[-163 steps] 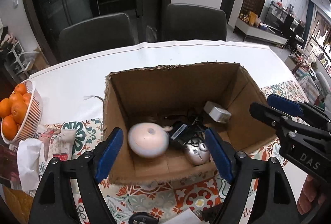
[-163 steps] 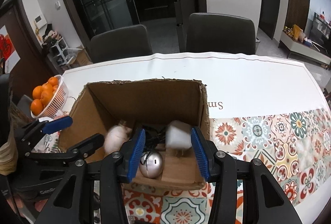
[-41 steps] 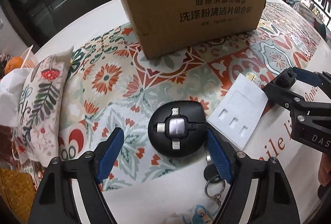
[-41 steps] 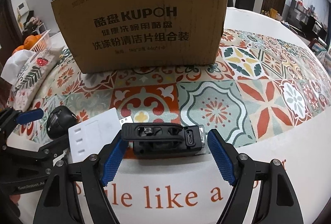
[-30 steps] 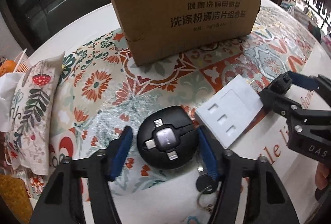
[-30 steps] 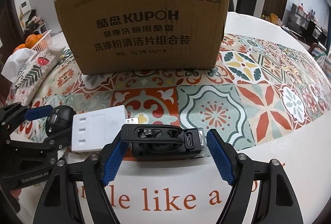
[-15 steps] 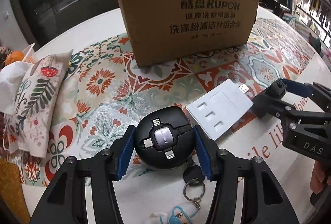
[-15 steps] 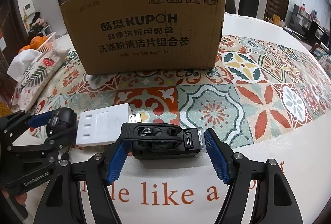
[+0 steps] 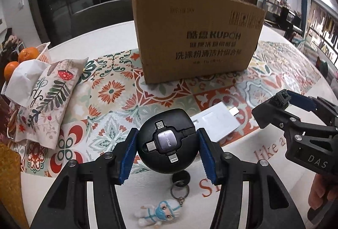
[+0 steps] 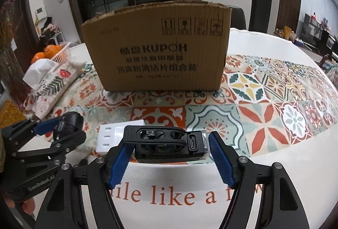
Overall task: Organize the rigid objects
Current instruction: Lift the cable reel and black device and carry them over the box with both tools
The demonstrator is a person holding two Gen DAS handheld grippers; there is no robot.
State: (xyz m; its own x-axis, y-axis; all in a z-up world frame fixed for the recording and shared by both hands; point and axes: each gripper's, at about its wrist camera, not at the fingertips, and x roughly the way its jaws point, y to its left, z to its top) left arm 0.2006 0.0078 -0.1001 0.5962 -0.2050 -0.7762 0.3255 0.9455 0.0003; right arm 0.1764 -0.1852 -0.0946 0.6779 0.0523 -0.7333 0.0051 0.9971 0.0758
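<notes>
Pinching a round black cable reel [image 9: 168,141] between the blue pads of the left gripper [image 9: 166,155], low in the frame's centre, above a doll keychain [image 9: 162,211]. Clamping a black rectangular device [image 10: 169,144] endwise in the right gripper [image 10: 171,157], bottom centre, jaws having just been closing on it. Leaving a white plate [image 10: 109,138] flat on the patterned tablecloth [image 10: 264,106], beneath the cardboard box [image 10: 156,47] at upper centre.
</notes>
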